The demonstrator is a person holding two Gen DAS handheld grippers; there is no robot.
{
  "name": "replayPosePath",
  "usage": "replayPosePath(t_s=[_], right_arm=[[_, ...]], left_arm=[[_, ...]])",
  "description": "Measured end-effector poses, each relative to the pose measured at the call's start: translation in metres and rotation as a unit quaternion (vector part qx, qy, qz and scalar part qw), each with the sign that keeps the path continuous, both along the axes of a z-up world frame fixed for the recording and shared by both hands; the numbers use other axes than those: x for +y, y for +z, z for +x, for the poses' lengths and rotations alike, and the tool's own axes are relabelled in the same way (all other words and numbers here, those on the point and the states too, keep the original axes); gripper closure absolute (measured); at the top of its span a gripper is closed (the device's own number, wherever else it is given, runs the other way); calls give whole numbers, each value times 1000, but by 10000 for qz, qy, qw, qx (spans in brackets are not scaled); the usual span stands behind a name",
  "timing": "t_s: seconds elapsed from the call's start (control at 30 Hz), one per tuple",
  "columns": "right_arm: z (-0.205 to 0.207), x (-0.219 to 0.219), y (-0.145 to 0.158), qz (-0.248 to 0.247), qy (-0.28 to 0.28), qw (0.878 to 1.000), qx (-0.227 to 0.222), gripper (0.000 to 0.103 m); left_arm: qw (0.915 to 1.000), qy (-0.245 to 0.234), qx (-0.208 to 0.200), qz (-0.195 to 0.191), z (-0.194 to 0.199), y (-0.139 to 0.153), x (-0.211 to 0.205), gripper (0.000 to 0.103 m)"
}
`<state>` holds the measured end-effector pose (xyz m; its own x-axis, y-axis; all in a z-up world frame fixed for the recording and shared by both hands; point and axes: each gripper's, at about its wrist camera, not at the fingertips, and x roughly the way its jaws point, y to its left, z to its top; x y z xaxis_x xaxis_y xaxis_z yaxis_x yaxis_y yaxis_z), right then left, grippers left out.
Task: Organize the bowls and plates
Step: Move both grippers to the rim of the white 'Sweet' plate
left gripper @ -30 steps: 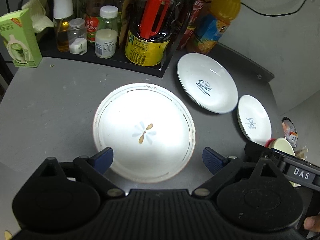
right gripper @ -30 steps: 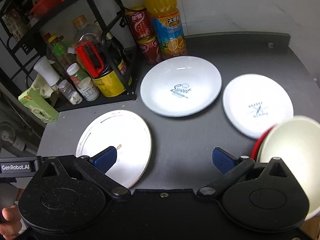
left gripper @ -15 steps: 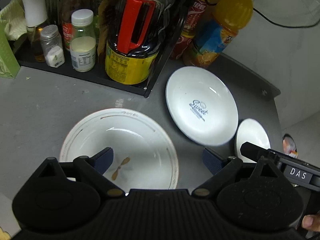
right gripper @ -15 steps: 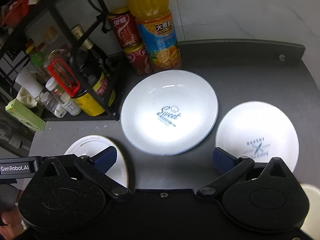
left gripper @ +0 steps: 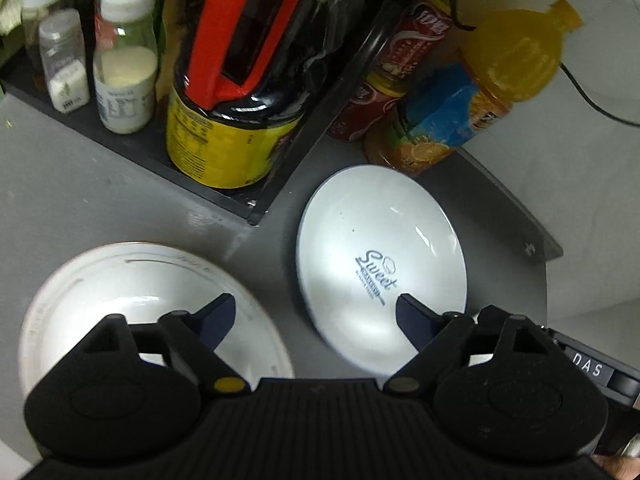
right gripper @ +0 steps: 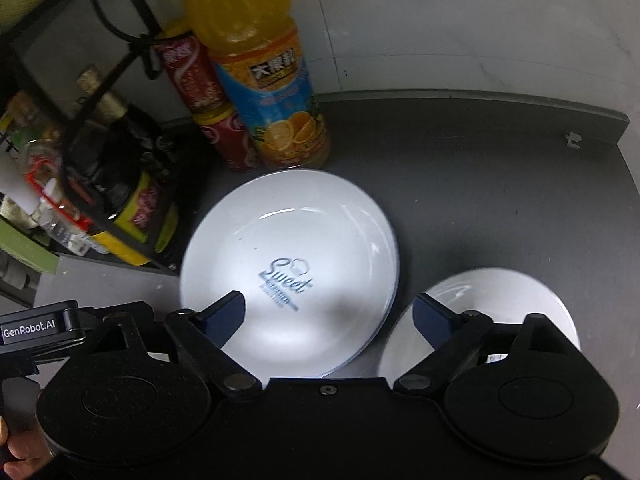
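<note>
A white plate printed "Sweet" (left gripper: 380, 268) (right gripper: 290, 268) lies on the grey table. Left of it sits a larger white plate with a thin gold rim (left gripper: 132, 296), partly under my left gripper's frame. A smaller white plate (right gripper: 492, 300) lies to the right, half hidden by my right gripper's frame. My left gripper (left gripper: 316, 316) hovers open over the gap between the gold-rimmed plate and the "Sweet" plate. My right gripper (right gripper: 328, 312) hangs open over the near part of the "Sweet" plate. Neither holds anything.
A black rack (left gripper: 256, 208) with a yellow-labelled dark jug (left gripper: 232, 120), jars and bottles stands at the back left. Red cans (right gripper: 204, 104) and an orange juice bottle (right gripper: 264, 68) stand just behind the "Sweet" plate. The table's raised back edge (right gripper: 520, 104) meets a white wall.
Both grippers have moved forward and lower toward the "Sweet" plate, which now looks larger in both views. The left one also shifted right, off the gold-rimmed plate. Both stayed open.
</note>
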<state>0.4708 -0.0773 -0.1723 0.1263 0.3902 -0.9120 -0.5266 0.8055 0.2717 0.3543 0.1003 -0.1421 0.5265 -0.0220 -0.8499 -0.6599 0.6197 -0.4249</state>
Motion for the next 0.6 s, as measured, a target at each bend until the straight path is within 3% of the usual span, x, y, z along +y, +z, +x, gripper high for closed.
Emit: replayPosePath(t_s=[0.2, 0.37, 0.6], right_arm=[[18, 7, -16, -141, 89, 9998, 123, 23], [34, 9, -37, -155, -92, 9991, 381, 39], [46, 12, -60, -334, -127, 9984, 435, 43]], left_arm=[[9984, 400, 6, -392, 16, -29, 3, 39], [9961, 690, -18, -558, 23, -47, 4, 52], [9928, 970, 21, -700, 28, -64, 11, 67]])
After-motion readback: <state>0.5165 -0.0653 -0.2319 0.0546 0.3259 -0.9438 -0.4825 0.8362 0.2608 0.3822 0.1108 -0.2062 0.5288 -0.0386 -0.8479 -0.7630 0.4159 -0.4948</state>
